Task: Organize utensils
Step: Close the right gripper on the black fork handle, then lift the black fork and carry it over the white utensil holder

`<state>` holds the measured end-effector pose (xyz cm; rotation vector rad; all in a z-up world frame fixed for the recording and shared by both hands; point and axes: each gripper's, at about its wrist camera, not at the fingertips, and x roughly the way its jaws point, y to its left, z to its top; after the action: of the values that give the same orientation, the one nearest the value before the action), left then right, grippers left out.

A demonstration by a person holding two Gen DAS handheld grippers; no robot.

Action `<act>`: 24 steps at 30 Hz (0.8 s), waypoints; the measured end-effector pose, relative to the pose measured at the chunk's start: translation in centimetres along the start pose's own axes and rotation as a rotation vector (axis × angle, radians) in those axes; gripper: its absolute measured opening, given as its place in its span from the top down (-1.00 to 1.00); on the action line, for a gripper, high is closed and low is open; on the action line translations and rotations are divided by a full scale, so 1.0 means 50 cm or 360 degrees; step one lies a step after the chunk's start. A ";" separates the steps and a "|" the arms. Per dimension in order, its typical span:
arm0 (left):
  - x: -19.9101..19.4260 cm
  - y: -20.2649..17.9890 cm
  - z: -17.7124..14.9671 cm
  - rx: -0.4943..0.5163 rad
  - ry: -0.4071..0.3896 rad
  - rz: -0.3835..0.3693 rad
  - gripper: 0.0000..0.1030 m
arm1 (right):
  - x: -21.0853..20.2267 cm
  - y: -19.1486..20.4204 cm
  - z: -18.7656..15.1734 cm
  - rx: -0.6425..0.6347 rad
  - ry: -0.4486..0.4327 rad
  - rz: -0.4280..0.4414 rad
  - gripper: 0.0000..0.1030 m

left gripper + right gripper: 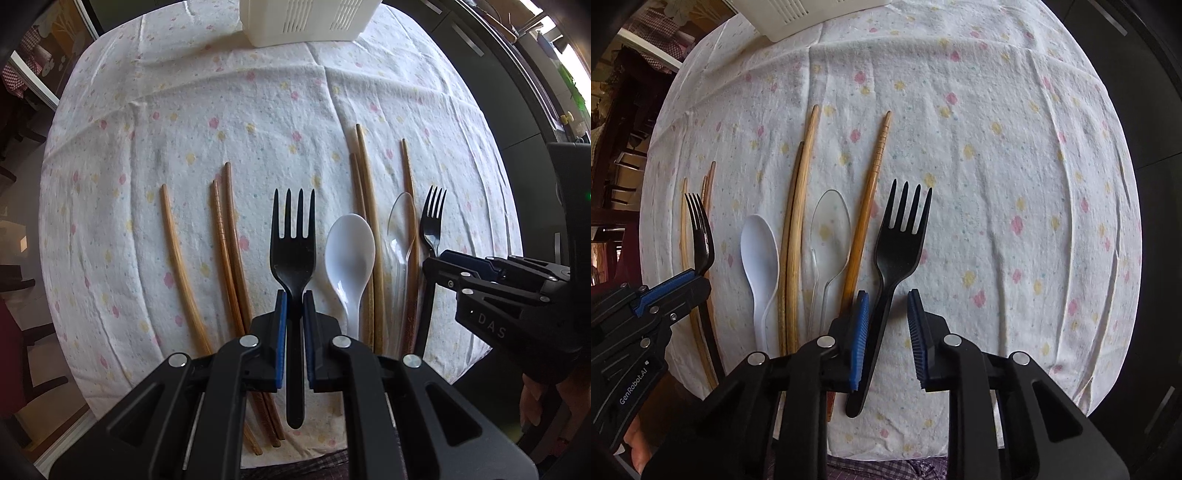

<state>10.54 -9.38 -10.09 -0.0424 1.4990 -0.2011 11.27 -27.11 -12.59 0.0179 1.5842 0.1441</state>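
Utensils lie in a row on a flowered cloth. My left gripper [294, 299] is shut on the handle of a black fork [293, 236]; it also shows in the right wrist view [700, 229]. My right gripper [888, 299] is open, its jaws on either side of a second black fork [899, 240] that lies on the cloth, seen small in the left wrist view [433, 218]. Between the forks lie a white spoon [349, 254], a clear spoon [400, 229] and several wooden chopsticks [367, 206]. More chopsticks [225, 240] lie left of the held fork.
A white slotted utensil holder [306, 22] stands at the far edge of the table, its corner in the right wrist view [783, 18]. The cloth [1015, 166] hangs over the table's edges. Dark cabinets and chairs surround the table.
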 end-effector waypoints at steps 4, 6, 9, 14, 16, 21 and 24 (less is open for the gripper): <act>0.000 -0.005 0.005 0.0004 -0.0014 0.0013 0.84 | 0.008 0.024 0.011 -0.0026 0.0025 -0.0109 0.63; -0.003 -0.004 0.006 0.0007 -0.0026 0.0020 0.84 | 0.010 0.035 0.016 -0.0026 0.0037 -0.0139 0.64; -0.006 -0.004 0.002 0.0015 -0.0039 0.0024 0.83 | 0.013 0.058 0.021 -0.0069 0.0022 -0.0174 0.80; -0.009 -0.006 -0.006 0.0040 -0.0058 0.0035 0.83 | 0.009 0.054 0.018 -0.0057 -0.0001 -0.0125 0.81; -0.014 -0.010 -0.009 0.0067 -0.0085 0.0048 0.83 | 0.001 0.037 0.012 -0.0055 -0.0028 -0.0093 0.81; -0.043 -0.022 -0.011 0.0127 -0.0238 0.0081 0.83 | -0.053 0.003 -0.013 -0.0094 -0.0246 0.0049 0.81; -0.075 -0.028 -0.009 0.0160 -0.0388 0.0091 0.83 | -0.101 -0.001 -0.043 -0.0109 -0.0468 0.0194 0.81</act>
<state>9.74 -10.13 -6.23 0.0547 1.2441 -0.2170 9.22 -27.85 -7.55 0.0787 1.2839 0.2786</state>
